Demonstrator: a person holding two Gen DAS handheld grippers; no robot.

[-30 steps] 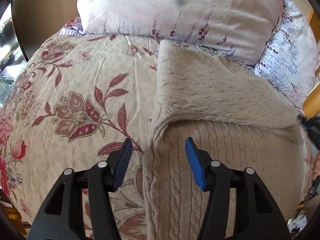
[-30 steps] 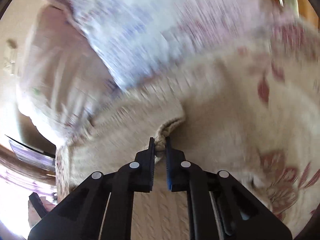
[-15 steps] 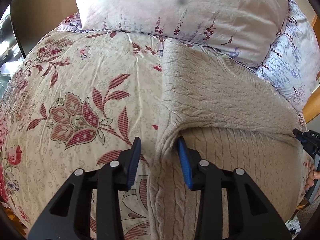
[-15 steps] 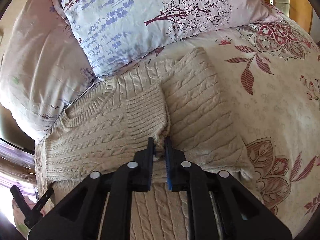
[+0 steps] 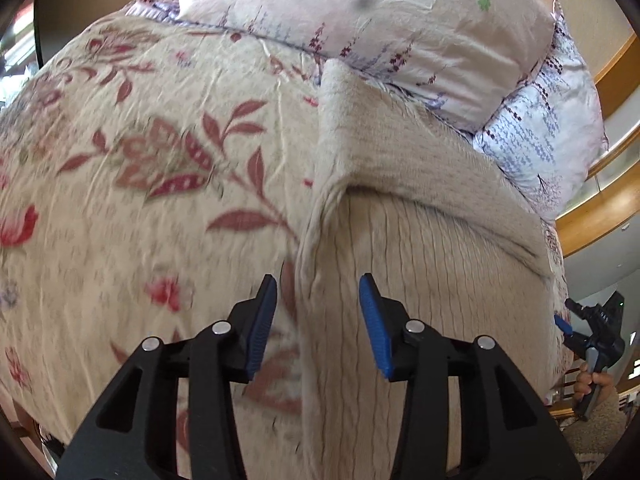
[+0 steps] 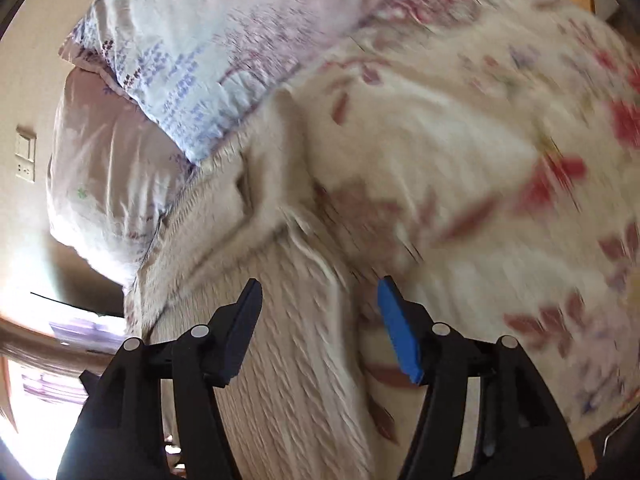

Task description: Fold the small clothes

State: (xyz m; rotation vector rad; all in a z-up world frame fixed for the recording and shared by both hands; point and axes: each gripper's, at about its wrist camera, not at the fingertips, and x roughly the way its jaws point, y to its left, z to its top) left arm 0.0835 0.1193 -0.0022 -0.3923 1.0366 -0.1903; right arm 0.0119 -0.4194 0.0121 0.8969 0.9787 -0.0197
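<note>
A cream cable-knit sweater (image 5: 420, 280) lies flat on the floral bedspread (image 5: 140, 240), its sleeves folded across the chest. My left gripper (image 5: 320, 312) straddles the sweater's left edge. Its jaws are opening, and the blue pads (image 5: 372, 320) stand clear of the knit. My right gripper (image 6: 320, 292) hangs over the sweater (image 6: 280, 360) at its right edge. Its jaws are opening wide, with the edge between them and nothing pressed. The left wrist view also shows the right gripper (image 5: 592, 332) at the far right, held by a hand.
Two printed pillows (image 5: 400, 20) (image 5: 540, 128) lie against the sweater's collar end. A wooden bed rail (image 5: 600, 208) curves along the right. The bedspread (image 6: 480, 160) spreads wide beside the sweater. A wall switch (image 6: 25, 156) shows at the left.
The right gripper let go of the sleeve cuff, opened wide and drew back toward the sweater's lower right edge. The left gripper slid back along the left edge, away from the folded sleeve.
</note>
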